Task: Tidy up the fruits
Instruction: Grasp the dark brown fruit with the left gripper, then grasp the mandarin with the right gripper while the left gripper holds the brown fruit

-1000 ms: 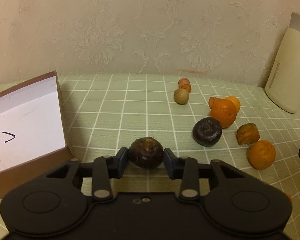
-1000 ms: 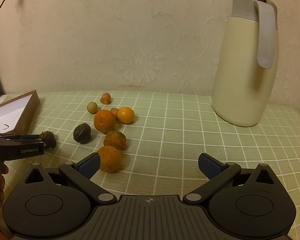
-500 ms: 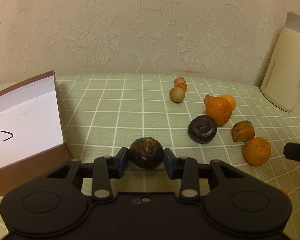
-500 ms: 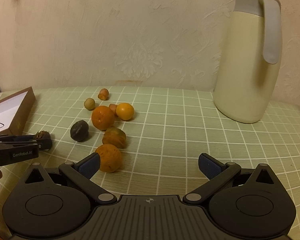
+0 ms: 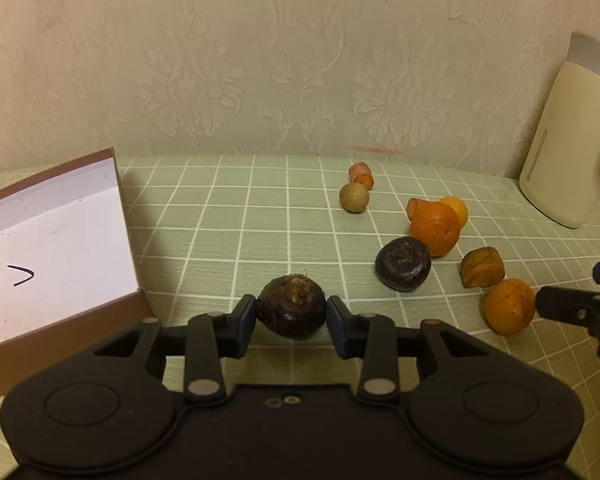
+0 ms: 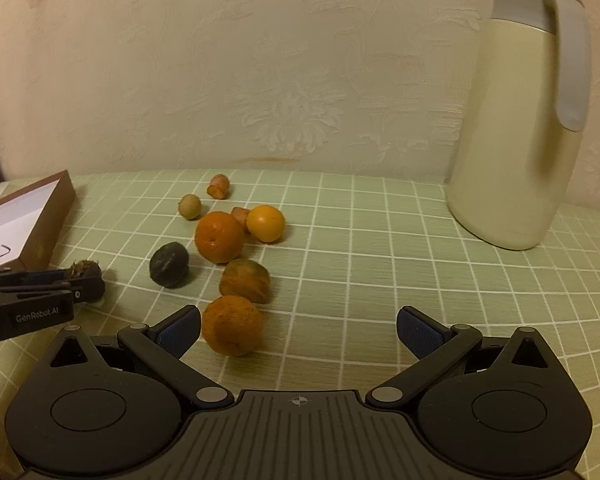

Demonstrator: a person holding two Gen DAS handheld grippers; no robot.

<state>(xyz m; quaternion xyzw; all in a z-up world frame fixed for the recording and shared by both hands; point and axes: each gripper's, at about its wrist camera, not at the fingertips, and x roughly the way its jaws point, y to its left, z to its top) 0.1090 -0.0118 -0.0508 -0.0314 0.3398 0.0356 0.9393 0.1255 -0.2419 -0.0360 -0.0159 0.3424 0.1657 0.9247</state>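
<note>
Left gripper (image 5: 292, 316): fingers pressed in on both flanks of a dark brown, round water-chestnut-like fruit with a tufted crown (image 5: 292, 310), pinching it just above the green checked tablecloth (image 5: 228, 224). In the right wrist view the same gripper (image 6: 82, 285) appears at the left edge, the fruit (image 6: 85, 269) showing at its tips.

Right gripper (image 6: 298, 326): fingers spread wide, holding nothing. Its left blue pad (image 6: 180, 330) stands just beside a rough orange round fruit (image 6: 232, 330); whether they touch cannot be told.

Edges and room: a shallow brown cardboard box with a white inside (image 5: 56, 240) lies to the left of the held fruit, its near corner just beside the left finger. Open cloth runs from the box to the fruit group. To the right lie a dark purple, flattened round fruit (image 5: 403, 263), a large orange (image 5: 436, 229), a small yellow-orange fruit (image 6: 265, 223), a brownish-orange blocky fruit (image 5: 482, 267), a small tan round fruit (image 5: 354, 197) and a reddish stub-shaped piece (image 5: 361, 174). A cream plastic jug with a grey lid and handle (image 6: 516, 128) stands at the far right, well apart from the fruit.

Change from a second ago: the left gripper's pinch on the fruit is unchanged. The right gripper remains spread, and its tip now shows further into the left wrist view. The loose fruits have not shifted on the cloth.
</note>
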